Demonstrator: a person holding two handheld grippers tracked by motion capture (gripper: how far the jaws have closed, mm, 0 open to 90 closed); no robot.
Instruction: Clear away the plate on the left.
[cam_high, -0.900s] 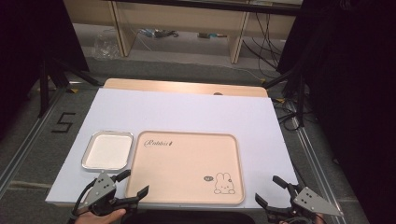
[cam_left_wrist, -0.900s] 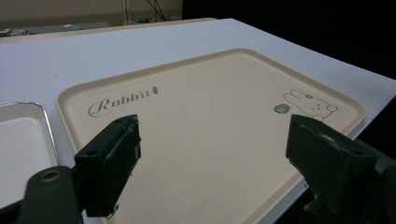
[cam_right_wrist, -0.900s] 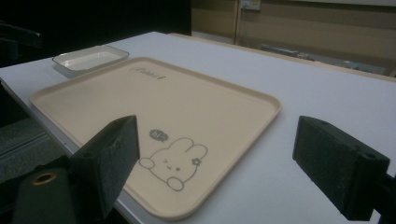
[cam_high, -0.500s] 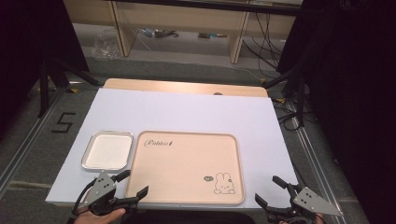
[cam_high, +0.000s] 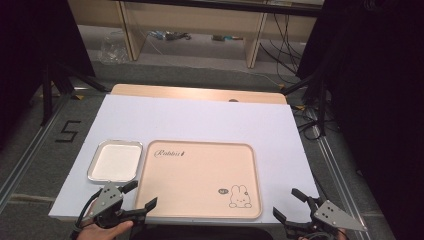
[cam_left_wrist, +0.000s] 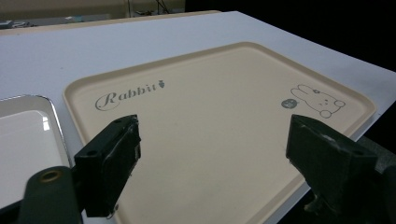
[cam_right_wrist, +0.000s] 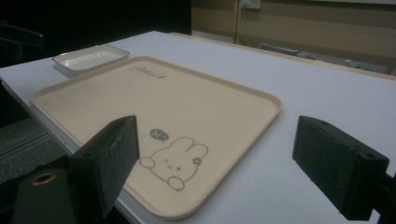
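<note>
Two trays lay on a white table, side by side and almost touching. One was a large beige tray with rounded corners, printed with the word "Rabbit" at its far left corner and one small cartoon rabbit beside a speech bubble at its near right corner. The other was a small square white tray with a shiny metal rim, just left of the beige tray's far left corner. Both trays held nothing.

Two hand-held grippers sat at the near edge of the table, one at each near corner of the beige tray. The left gripper was held by one hand at the bottom left, its two black jaws spread wide apart, gripping nothing; in the left gripper view the beige tray's surface showed between them. The right gripper was at the bottom right, just off the table's near right corner, its two jaws likewise spread wide and gripping nothing; the right gripper view looked across the rabbit drawing toward the small white tray
</note>
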